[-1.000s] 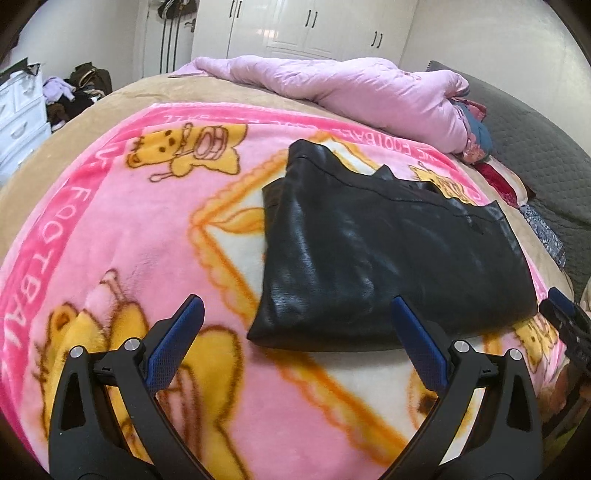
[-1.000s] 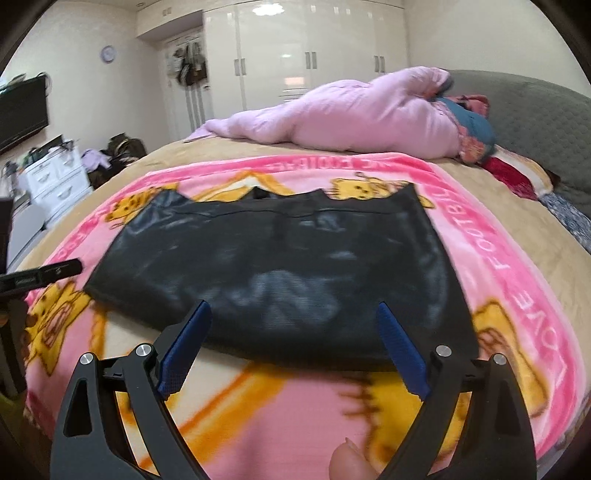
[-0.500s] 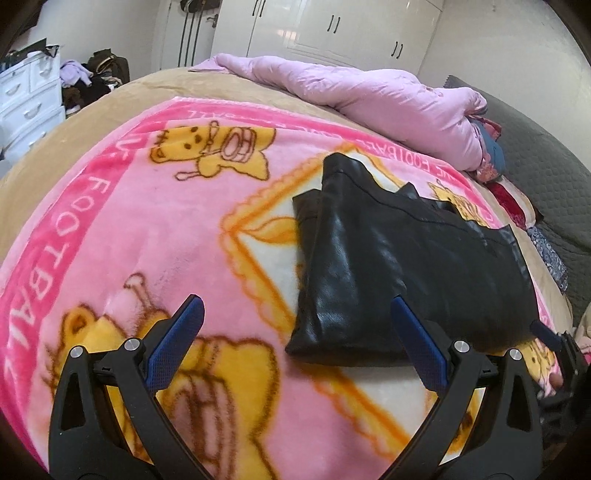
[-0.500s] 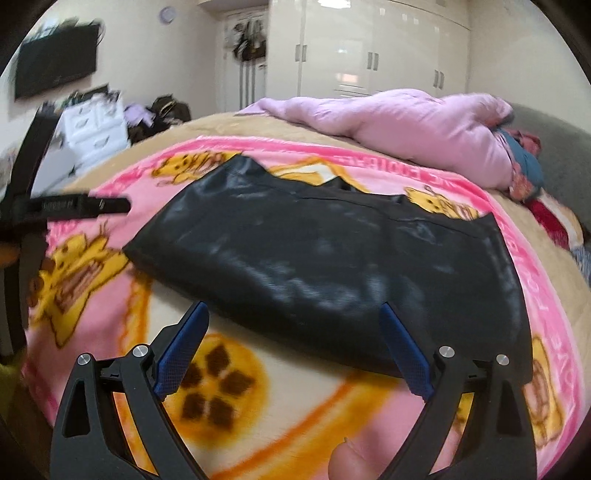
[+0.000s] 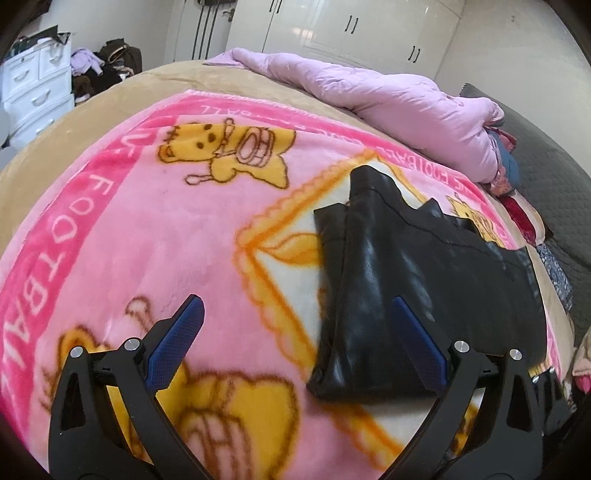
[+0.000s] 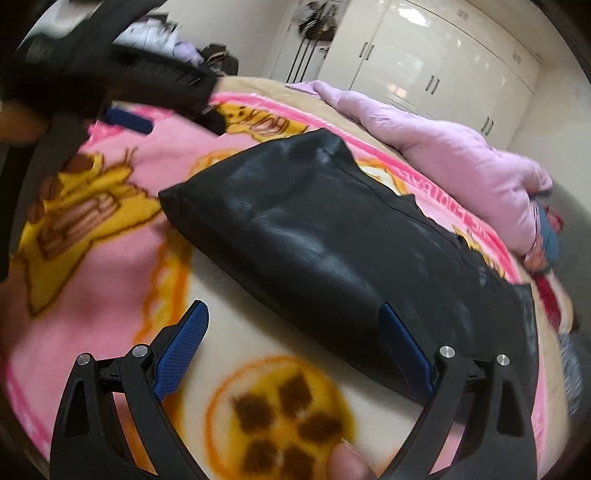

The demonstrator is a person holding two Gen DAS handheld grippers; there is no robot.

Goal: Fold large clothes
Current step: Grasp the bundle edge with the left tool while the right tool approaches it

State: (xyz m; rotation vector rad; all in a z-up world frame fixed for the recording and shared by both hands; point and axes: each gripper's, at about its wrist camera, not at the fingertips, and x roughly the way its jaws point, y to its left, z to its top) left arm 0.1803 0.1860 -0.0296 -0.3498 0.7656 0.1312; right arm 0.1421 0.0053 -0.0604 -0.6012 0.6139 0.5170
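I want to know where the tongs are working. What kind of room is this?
Most likely a bedroom. A bed is covered by a pink cartoon-bear blanket, with a lilac quilt bunched on it, and tall white wardrobes and a white chest of drawers stand behind.

The bed is viewed low and near from both wrists. The garment [image 5: 424, 280] is seen rightward from the left end, and across its near edge [image 6: 332, 251] from the right wrist; the blanket [image 5: 147, 229] is shared.
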